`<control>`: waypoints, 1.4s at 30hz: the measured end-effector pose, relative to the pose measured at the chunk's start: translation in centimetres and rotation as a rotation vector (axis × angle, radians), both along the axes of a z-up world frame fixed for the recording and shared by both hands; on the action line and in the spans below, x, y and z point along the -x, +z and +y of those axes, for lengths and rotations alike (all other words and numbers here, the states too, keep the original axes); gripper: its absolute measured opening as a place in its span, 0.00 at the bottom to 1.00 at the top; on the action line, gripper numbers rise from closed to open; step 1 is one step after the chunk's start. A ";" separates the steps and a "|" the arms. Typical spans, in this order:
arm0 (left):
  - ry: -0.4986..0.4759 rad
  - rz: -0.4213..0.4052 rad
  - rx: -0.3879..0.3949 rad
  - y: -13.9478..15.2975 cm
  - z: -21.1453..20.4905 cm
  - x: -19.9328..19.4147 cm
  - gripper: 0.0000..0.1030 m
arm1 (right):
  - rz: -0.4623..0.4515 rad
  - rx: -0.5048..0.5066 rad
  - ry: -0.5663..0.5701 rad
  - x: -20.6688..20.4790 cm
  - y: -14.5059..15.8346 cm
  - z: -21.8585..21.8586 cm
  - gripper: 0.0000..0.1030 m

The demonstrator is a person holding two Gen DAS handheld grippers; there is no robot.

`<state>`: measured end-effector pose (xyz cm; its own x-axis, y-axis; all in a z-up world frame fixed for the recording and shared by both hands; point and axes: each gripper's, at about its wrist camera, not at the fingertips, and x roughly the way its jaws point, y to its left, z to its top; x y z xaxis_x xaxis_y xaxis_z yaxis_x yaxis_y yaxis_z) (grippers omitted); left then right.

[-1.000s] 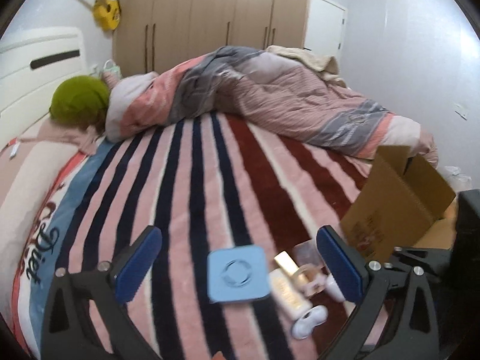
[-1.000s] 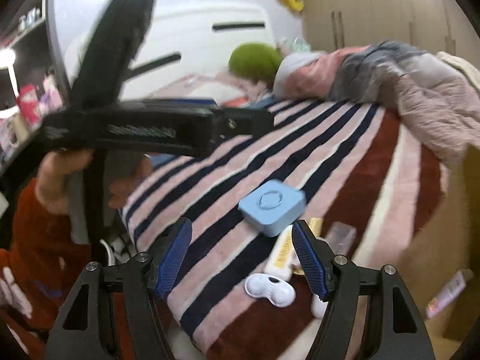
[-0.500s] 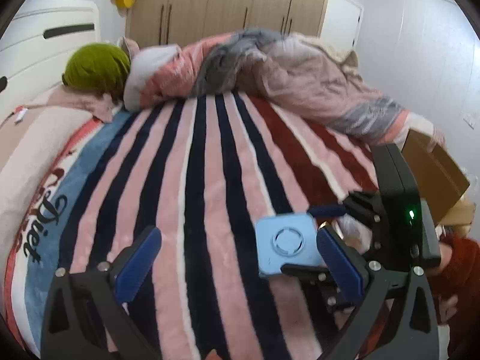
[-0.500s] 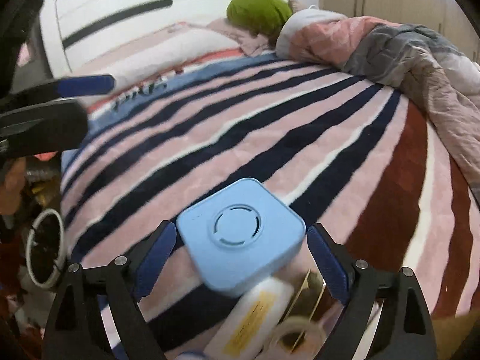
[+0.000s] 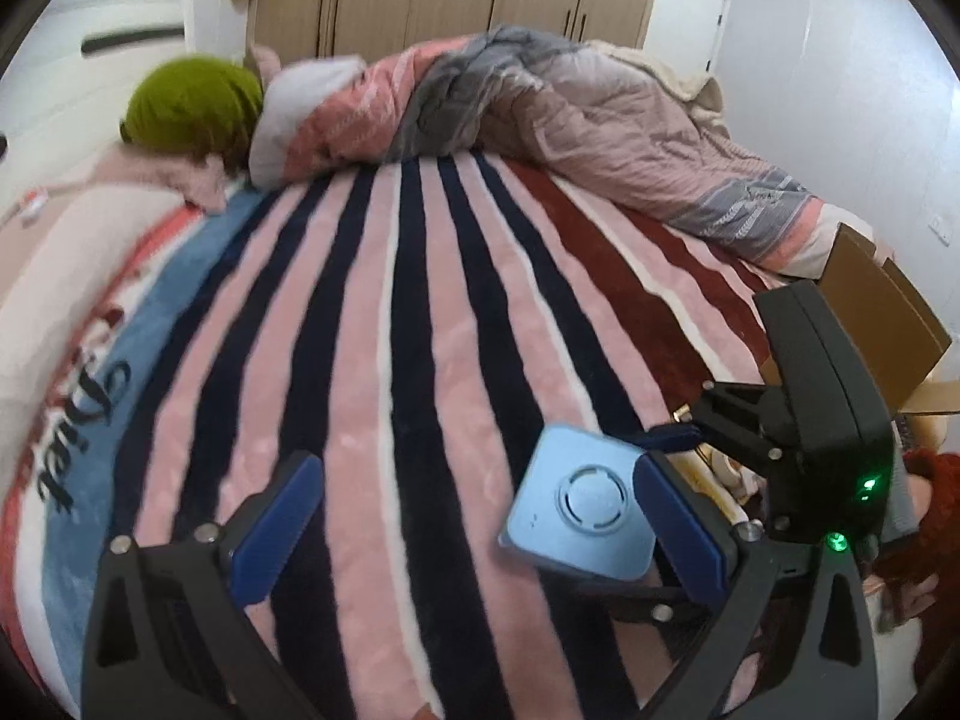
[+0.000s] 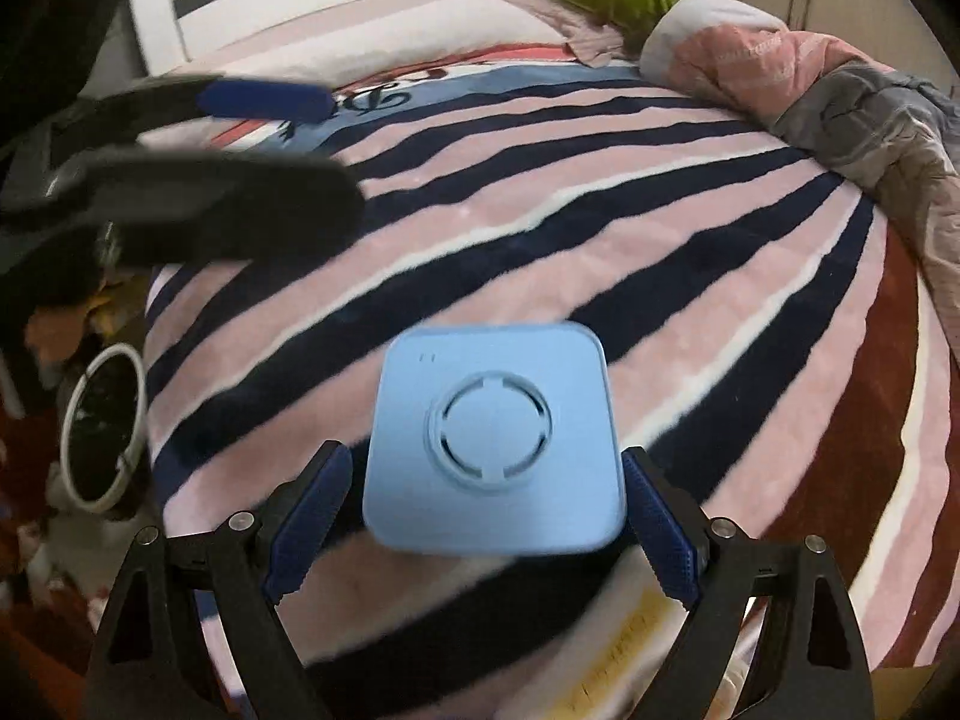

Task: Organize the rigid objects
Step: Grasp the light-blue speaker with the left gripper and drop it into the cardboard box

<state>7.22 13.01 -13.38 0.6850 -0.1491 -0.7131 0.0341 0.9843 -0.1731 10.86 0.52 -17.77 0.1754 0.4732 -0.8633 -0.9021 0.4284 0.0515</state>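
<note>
A bed [image 5: 420,312] under a striped blanket [image 6: 600,228] carries a heaped quilt [image 5: 600,120], with a cardboard box [image 5: 882,312] at its far right edge. The blue box [image 6: 492,438] — square, rounded corners, a raised ring on its upward-facing lid, no clear long axis — lies on the blanket. It sits between the right gripper [image 6: 480,534] jaws, set wide around it; contact is unclear. The left gripper [image 5: 474,522] — jaws wide, holding nothing — has the box beside its right jaw.

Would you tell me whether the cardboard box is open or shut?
Open: the cardboard box has its flaps standing up.
</note>
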 end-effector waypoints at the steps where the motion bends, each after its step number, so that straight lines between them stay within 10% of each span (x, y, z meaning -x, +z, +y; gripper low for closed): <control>1: -0.016 0.016 0.035 -0.4 0.2 0.0 1.00 | -0.003 0.003 -0.016 -0.1 -0.2 0.3 0.85; 10: -0.146 0.005 0.221 0.1 -0.7 0.1 0.96 | -0.033 -0.142 -0.089 0.7 2.6 -1.5 0.77; 20: -0.328 -0.111 0.290 8.7 -7.5 -0.8 0.60 | -0.150 -0.353 -0.169 2.9 13.3 -7.3 0.77; 29: -0.497 -0.111 0.285 13.1 -18.8 -5.0 0.59 | -0.225 -0.377 -0.321 1.6 18.0 -16.9 0.77; 40: -0.626 0.009 0.250 11.9 -29.7 -10.7 0.60 | -0.179 -0.299 -0.539 -1.6 17.4 -27.7 0.77; 42: -0.653 0.025 0.236 11.6 -30.5 -11.0 0.77 | -0.157 -0.256 -0.556 -2.3 16.9 -27.9 0.77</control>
<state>18.24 -17.45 -1.74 0.3863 -0.6784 -0.6249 0.5997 0.6995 -0.3886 13.16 -27.37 -0.91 0.5703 0.4629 -0.6786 -0.5530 0.8272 0.0996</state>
